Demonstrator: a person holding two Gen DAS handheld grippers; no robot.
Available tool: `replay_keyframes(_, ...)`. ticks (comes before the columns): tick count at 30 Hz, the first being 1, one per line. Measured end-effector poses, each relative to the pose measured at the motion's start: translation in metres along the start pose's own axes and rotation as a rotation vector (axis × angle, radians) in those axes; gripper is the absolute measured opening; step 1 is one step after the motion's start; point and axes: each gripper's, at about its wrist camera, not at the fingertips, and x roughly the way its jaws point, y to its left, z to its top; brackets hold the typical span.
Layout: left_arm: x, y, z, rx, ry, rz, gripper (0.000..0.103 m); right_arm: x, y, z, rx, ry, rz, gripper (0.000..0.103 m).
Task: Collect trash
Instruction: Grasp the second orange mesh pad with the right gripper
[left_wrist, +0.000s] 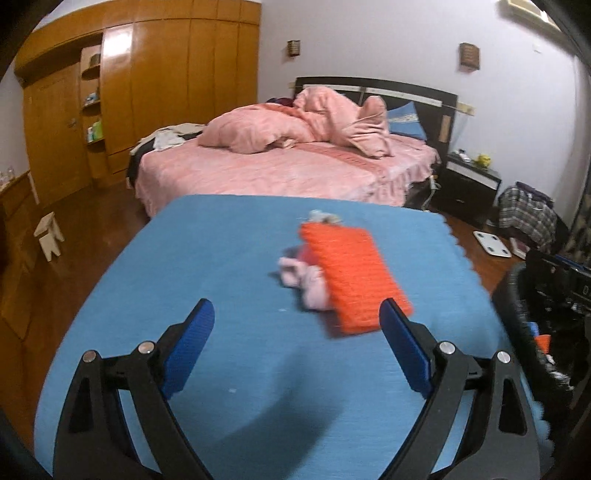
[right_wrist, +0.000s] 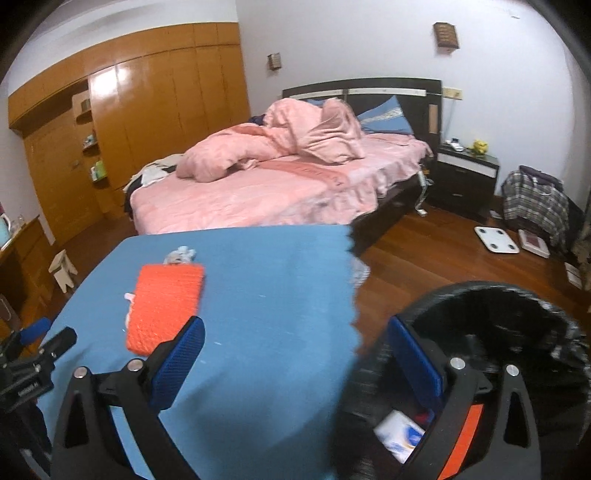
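Note:
An orange padded pack (left_wrist: 354, 273) lies on the blue-covered table (left_wrist: 207, 266), with a crumpled pink wrapper (left_wrist: 303, 277) at its left side and a small grey-white scrap (left_wrist: 325, 217) beyond it. My left gripper (left_wrist: 297, 314) is open and empty, just short of the pack. My right gripper (right_wrist: 295, 332) is open and empty, straddling the table's right edge and the rim of a black-lined trash bin (right_wrist: 517, 325). The bin holds a white-and-blue packet (right_wrist: 399, 435). The orange pack (right_wrist: 166, 306) lies to its left, and the left gripper's fingertip (right_wrist: 35, 328) shows at the far left.
The bin (left_wrist: 546, 332) stands at the table's right side. Behind are a pink bed (right_wrist: 258, 184), a wooden wardrobe (left_wrist: 147, 92), a dark nightstand (right_wrist: 465, 173), a small stool (left_wrist: 50, 232), a white scale (right_wrist: 496, 238) and a plaid bag (right_wrist: 535, 203) on the wooden floor.

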Motion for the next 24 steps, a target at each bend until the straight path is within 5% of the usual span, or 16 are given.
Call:
replay_keyframes(10, 0.031, 0.04, -0.004, -0.043, 0.03, 0.056, 0.088, 0.059, 0.059, -0.005, -0.078, 0.076, 0.064, 0.09)
replay_keyframes(22, 0.053, 0.05, -0.013, -0.056, 0.065, 0.071, 0.088, 0.109, 0.097, -0.034, -0.165, 0.235, 0.147, 0.056)
replay_keyframes(24, 0.054, 0.05, -0.013, -0.056, 0.072, 0.074, 0.088, 0.111, 0.1, -0.034, -0.171, 0.246, 0.18, 0.04)
